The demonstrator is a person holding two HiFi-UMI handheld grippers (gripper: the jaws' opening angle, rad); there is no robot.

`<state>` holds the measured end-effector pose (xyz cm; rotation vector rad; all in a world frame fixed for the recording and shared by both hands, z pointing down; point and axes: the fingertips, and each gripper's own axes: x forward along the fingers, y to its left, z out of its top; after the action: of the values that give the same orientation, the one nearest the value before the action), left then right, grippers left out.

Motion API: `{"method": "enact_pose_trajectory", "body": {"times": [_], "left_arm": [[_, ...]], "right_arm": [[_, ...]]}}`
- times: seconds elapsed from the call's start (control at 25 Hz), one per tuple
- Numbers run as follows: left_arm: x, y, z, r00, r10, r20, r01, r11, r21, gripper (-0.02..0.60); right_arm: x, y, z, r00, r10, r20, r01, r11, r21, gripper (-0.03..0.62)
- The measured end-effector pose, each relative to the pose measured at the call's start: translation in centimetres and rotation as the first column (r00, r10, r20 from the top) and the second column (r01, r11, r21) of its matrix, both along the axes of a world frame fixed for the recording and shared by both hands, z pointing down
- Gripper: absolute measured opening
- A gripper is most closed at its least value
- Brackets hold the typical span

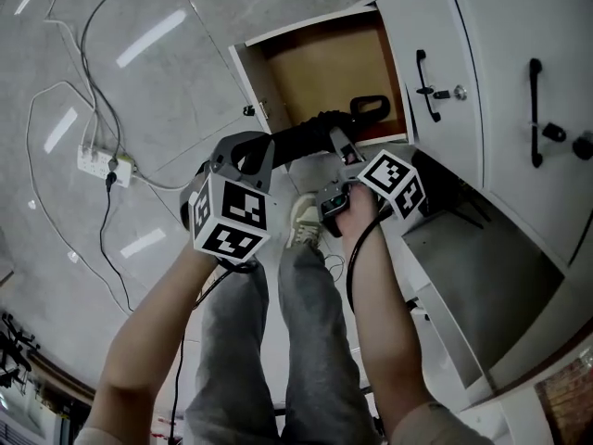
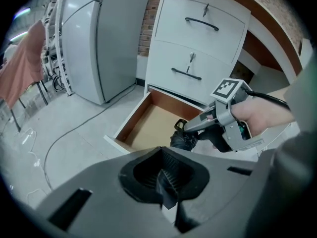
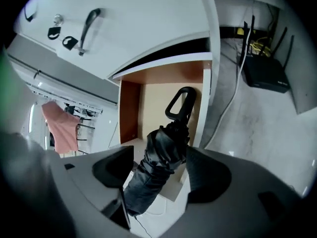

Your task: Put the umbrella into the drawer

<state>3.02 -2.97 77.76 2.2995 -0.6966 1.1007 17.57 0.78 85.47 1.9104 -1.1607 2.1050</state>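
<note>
Left gripper view: left tongs [image 2: 163, 176] are clamped on the folded end of the umbrella [image 2: 184, 140], with pleats showing between the pads. Right gripper view: right tongs [image 3: 161, 172] stand wide apart. The umbrella body lies between them, not gripped. Head view: a shoe [image 1: 304, 219] is on the floor just below the tongs. The umbrella runs from the left tongs across the front edge of the drawer [image 1: 324, 68]. Its loop handle [image 1: 369, 107] is over the drawer's wooden bottom, and the rest sticks out toward the person. This is the bottom drawer, pulled out. The cabinet [image 2: 198, 43] above it has two shut drawers with black handles. Further off, a power strip [image 1: 105, 163] with cables lies on the grey floor. A fridge [image 2: 99, 38] stands left of the cabinet. A router [image 3: 267, 73] sits on the floor to the right.
</note>
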Motion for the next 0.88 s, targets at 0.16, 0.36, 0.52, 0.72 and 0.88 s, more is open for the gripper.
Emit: {"method": "enact_pose_trajectory", "body": {"times": [0.16, 0.36, 0.52, 0.72, 0.88], "left_arm": [[-0.1, -1.0, -3.7, 1.000, -0.004, -0.006, 0.004, 1.000, 0.026, 0.008], [-0.2, -2.0, -9.8, 0.999, -0.028, -0.022, 0.029, 0.998, 0.061, 0.008], [-0.1, -3.2, -15.5, 0.998, -0.047, -0.045, 0.051, 0.993, 0.102, 0.008], [-0.4, -4.9, -23.2, 0.994, -0.071, -0.083, 0.085, 0.982, 0.172, 0.008], [-1.0, -5.8, -30.4, 0.987, -0.098, -0.128, 0.125, 0.966, 0.226, 0.008]], "right_arm": [[-0.8, -0.8, -4.2, 0.993, -0.116, -0.025, 0.117, 0.992, 0.042, 0.312], [-1.1, -3.2, -12.3, 0.914, -0.333, -0.232, 0.363, 0.927, 0.099, 0.151], [-1.4, -5.3, -19.5, 0.821, -0.417, -0.390, 0.496, 0.859, 0.125, 0.063], [-2.9, -7.5, -29.0, 0.667, -0.482, -0.568, 0.661, 0.735, 0.152, 0.043], [-4.0, -8.7, -37.9, 0.627, -0.454, -0.633, 0.708, 0.671, 0.221, 0.031]]}}
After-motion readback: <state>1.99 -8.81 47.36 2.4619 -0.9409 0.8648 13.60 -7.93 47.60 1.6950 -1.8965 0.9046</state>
